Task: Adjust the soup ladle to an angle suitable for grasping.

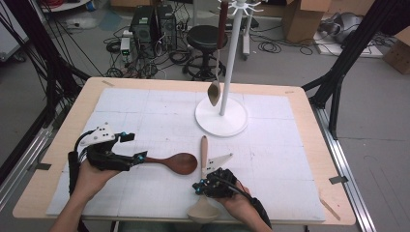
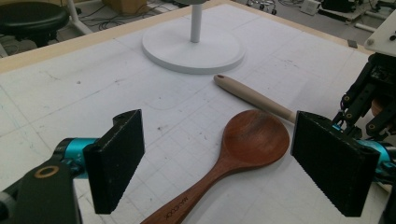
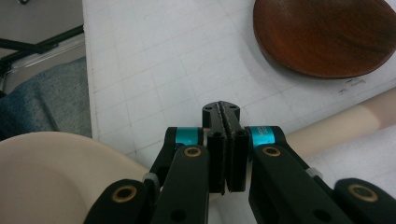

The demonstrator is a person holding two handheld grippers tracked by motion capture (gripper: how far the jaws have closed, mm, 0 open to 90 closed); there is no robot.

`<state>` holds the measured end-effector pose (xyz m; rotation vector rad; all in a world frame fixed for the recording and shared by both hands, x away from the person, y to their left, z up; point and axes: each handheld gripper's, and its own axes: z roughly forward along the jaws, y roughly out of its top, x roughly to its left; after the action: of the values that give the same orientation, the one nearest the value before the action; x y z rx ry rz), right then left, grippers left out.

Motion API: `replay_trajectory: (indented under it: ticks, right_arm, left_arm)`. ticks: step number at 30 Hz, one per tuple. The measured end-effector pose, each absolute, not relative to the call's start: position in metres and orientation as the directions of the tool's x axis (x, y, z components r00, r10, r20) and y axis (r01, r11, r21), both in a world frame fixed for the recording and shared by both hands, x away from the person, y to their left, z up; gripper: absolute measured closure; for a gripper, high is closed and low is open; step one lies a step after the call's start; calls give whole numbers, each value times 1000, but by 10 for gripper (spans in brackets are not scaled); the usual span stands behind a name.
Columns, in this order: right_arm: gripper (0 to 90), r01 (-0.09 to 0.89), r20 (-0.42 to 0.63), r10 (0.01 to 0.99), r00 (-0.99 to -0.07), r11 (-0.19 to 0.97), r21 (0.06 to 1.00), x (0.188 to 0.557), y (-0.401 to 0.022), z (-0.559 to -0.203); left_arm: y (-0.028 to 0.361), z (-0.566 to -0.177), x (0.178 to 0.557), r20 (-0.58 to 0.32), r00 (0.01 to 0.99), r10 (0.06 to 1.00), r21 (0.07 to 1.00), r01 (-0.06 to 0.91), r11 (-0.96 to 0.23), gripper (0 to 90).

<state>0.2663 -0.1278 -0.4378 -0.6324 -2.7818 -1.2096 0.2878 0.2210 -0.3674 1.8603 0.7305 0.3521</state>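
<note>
High view: one metal spoon (image 1: 214, 92) hangs on the white rack (image 1: 222, 117); two remain on the mat. Left gripper view: left gripper (image 2: 233, 163), jaws wide, straddles the dark wooden spoon (image 2: 243, 149), ungripped. Right gripper view: right gripper (image 3: 226, 140), closed empty, above the pale beige spoon (image 3: 51, 177).

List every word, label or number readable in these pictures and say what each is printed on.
"MA-COOK", as best it reads: small dark print on the handle of the dark wooden spoon, seen in the left gripper view; the first letters are uncertain.
Faint marks on the white mat beside the spoon bowl, in the right gripper view: too small to read.
Nothing else legible.
</note>
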Motion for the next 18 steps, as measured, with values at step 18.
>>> replay_trajectory:
  ticks: [18]
  right_arm:
    - [900, 361, 168, 338, -926, 666, 652, 270, -128, -431]
  left_arm:
    - [224, -366, 286, -96, 766, 635, 915, 319, -247, 181]
